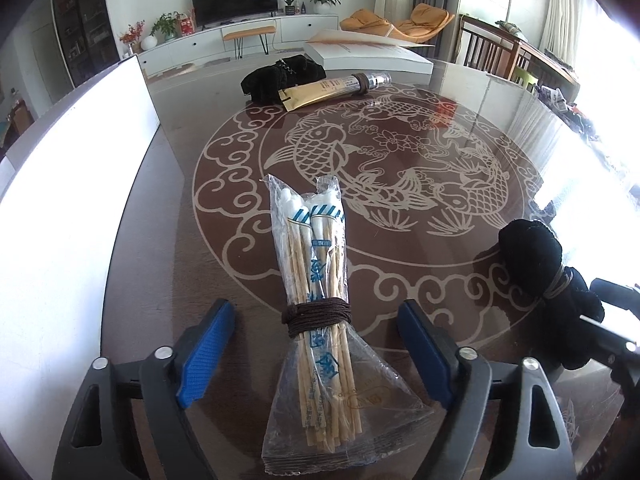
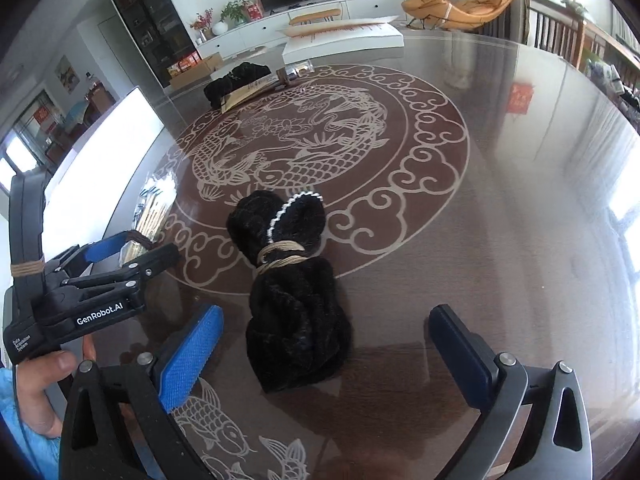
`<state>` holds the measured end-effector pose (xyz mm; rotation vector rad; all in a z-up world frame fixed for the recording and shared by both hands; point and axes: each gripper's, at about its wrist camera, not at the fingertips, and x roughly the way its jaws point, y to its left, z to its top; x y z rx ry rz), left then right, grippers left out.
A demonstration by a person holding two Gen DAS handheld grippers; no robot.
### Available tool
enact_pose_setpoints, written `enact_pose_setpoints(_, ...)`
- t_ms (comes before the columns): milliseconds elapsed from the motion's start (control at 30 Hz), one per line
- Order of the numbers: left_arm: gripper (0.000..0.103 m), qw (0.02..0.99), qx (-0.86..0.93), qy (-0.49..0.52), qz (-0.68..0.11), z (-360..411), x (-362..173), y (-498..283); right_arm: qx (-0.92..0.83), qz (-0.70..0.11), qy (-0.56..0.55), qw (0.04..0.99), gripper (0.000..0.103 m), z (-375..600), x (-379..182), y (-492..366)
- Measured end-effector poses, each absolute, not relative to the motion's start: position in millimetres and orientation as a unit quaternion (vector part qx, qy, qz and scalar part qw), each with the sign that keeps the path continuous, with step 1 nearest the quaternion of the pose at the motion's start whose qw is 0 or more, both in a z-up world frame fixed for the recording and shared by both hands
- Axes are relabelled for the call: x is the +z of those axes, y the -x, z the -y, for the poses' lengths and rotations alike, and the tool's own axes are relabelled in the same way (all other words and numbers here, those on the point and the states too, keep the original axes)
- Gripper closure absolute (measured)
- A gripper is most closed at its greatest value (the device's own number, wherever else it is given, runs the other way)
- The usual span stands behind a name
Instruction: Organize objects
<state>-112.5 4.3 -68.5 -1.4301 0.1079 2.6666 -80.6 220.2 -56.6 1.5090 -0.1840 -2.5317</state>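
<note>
A clear plastic bag of wooden cotton swabs (image 1: 316,300), tied with brown cord, lies on the glass table between the open fingers of my left gripper (image 1: 316,340). A black furry cloth bundle (image 2: 292,288), tied with tan string, lies between the open fingers of my right gripper (image 2: 324,344); it also shows in the left wrist view (image 1: 536,256). My left gripper (image 2: 132,250) shows at the left of the right wrist view, around the swab bag (image 2: 154,208). Neither gripper touches its object.
At the table's far side lie a gold tube (image 1: 332,90), a second black cloth (image 1: 280,74) and a white box (image 1: 368,54). A white board (image 1: 72,168) stands along the left edge. The table (image 1: 440,128) has a fish pattern. Chairs stand far right.
</note>
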Motion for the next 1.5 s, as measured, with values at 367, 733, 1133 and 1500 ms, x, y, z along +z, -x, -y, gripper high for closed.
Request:
enact_pose_setpoints(367,0.073,0.099,0.889,0.448,0.018,8.8,-35.4,80.9,-0.830,-0.025,-0.552,0.076,0.071,-171.1,-47.8,101.7)
enact_pose_setpoints(733,0.073,0.086,0.926,0.352,0.107,130.2,82.3,-8.0,-0.858,0.013,-0.457,0.235,0.072,-58.7,91.8,67.6)
enact_pose_setpoints(1133,0.061,-0.161,0.872,0.452,0.101,293.8,21.2,-36.7,-0.770,-0.018,-0.483,0.417,0.038,147.3,53.1,30.6)
enact_pose_setpoints(1500,0.016,-0.058,0.920,0.382,0.063,186.9,51.1,-17.4,-0.907,-0.012,-0.378,0.187,0.000,-36.7,29.9,44.6)
